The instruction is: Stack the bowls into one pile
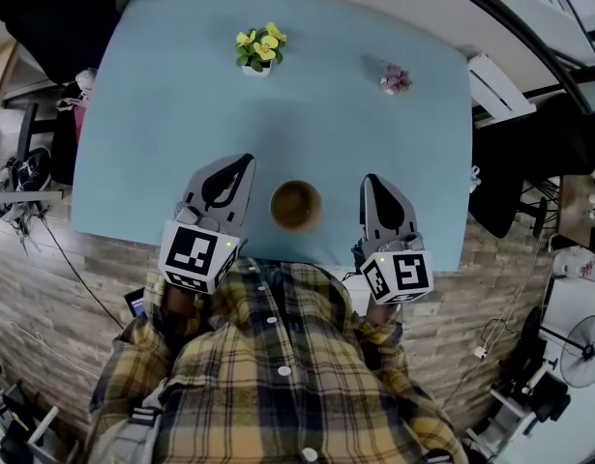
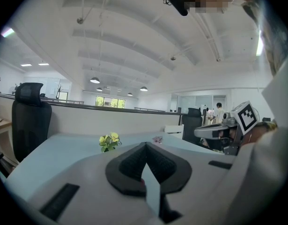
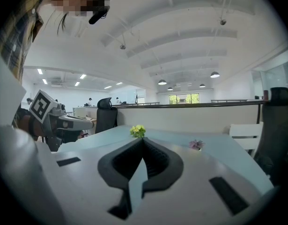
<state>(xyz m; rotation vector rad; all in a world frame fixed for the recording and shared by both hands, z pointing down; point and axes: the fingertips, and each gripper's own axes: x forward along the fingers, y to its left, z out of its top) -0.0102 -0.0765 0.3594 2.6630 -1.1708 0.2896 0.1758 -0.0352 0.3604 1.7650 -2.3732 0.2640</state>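
In the head view a brown bowl (image 1: pixel 296 205) sits on the light blue table (image 1: pixel 162 114) near its front edge; whether more bowls are nested in it I cannot tell. My left gripper (image 1: pixel 247 159) rests just left of the bowl, shut and empty. On the bowl's other side my right gripper (image 1: pixel 367 179) is also shut with nothing in it. Both point away from me across the table. In the left gripper view my left gripper (image 2: pixel 144 145) shows closed jaws, and my right gripper (image 3: pixel 143 139) looks the same in the right gripper view. Neither gripper view shows the bowl.
A small pot of yellow flowers (image 1: pixel 258 48) stands at the table's far side, with a pink flower pot (image 1: pixel 395 79) to its right. Black office chairs (image 1: pixel 45 13) flank the table. The person's plaid shirt (image 1: pixel 278 375) fills the near side.
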